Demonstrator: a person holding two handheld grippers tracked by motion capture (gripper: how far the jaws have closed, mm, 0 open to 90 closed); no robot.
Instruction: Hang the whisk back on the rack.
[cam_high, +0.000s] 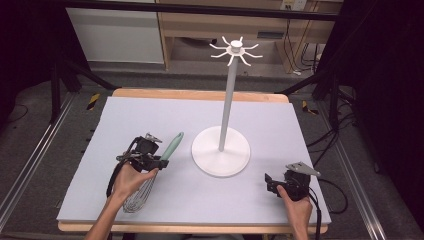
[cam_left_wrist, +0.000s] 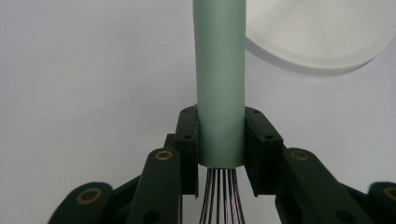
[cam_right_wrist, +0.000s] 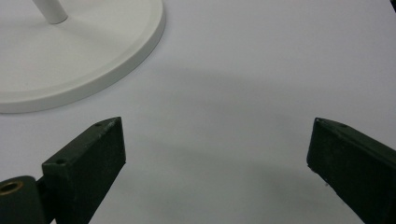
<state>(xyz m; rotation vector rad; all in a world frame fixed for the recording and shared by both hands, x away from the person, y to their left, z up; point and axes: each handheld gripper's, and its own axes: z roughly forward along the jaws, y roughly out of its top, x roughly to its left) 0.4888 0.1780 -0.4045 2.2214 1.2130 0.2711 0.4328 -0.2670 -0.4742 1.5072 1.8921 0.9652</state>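
Note:
A whisk with a pale green handle and a wire head lies on the table left of the white stand. My left gripper is shut on the whisk's handle just above the wires, its jaws pressed on both sides. The white stand has a round base, a tall pole and a ring of hooks on top. My right gripper rests low at the front right, open, with nothing between its fingers; the stand's base lies ahead to its left.
The table is covered by a pale lavender mat with a wooden edge at the back. Black frame rails run along both sides, and cables trail off the right edge.

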